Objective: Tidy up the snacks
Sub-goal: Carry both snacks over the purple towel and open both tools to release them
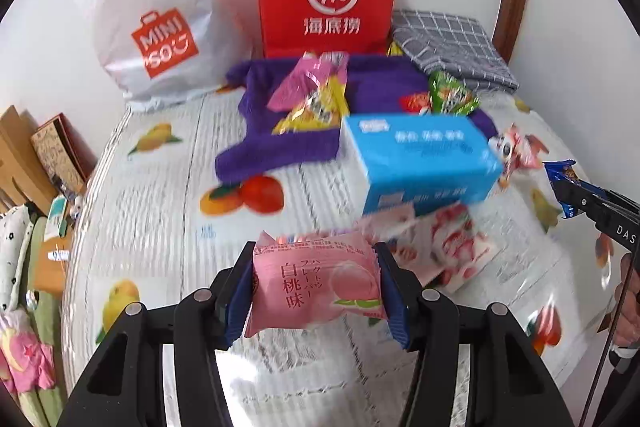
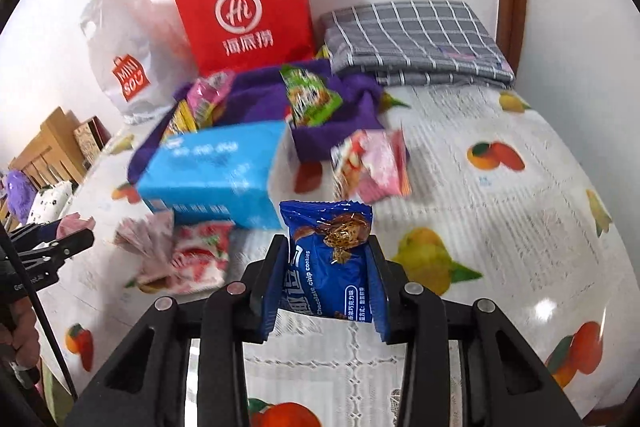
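Currently held: pink peach packet (image 1: 316,283), clamped in left gripper (image 1: 316,291); blue cookie packet (image 2: 334,263), pinched in right gripper (image 2: 332,279), both above the table (image 2: 500,227). Light, crinkly, slippery; contents crushable. Grip mid-body, gently.

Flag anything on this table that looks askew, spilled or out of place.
Loose snack packets lie jumbled on a crumpled purple cloth instead of in a container. A flat pink strawberry-print packet sits half tucked under the blue tissue pack. Nothing looks spilled or torn.
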Motion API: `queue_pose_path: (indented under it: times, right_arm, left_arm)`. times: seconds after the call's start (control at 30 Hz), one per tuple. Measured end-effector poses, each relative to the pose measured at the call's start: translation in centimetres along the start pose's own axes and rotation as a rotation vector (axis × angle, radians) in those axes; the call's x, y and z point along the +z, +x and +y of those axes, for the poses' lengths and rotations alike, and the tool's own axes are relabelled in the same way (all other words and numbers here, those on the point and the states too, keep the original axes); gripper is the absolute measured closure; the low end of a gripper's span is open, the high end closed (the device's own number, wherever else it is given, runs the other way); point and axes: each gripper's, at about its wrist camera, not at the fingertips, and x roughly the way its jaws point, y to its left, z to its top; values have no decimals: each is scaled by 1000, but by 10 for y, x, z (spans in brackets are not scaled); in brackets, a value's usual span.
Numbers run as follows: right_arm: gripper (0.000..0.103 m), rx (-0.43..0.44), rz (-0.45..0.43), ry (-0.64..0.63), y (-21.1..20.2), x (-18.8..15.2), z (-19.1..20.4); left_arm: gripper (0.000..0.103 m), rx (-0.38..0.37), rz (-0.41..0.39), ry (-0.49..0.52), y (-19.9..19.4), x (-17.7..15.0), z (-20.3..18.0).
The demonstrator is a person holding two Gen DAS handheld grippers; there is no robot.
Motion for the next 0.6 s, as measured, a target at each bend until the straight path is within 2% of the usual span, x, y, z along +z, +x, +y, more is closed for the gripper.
queue_pose_path:
  times: [0.27, 0.6]
  right_arm:
    - [65, -5, -50, -14, -11, 46, 14]
    - [65, 6, -92, -57, 4, 106, 36]
  left_arm:
    - [49, -33, -45, -28, -6, 44, 1]
    - [49, -43, -69, -37, 9, 99, 4]
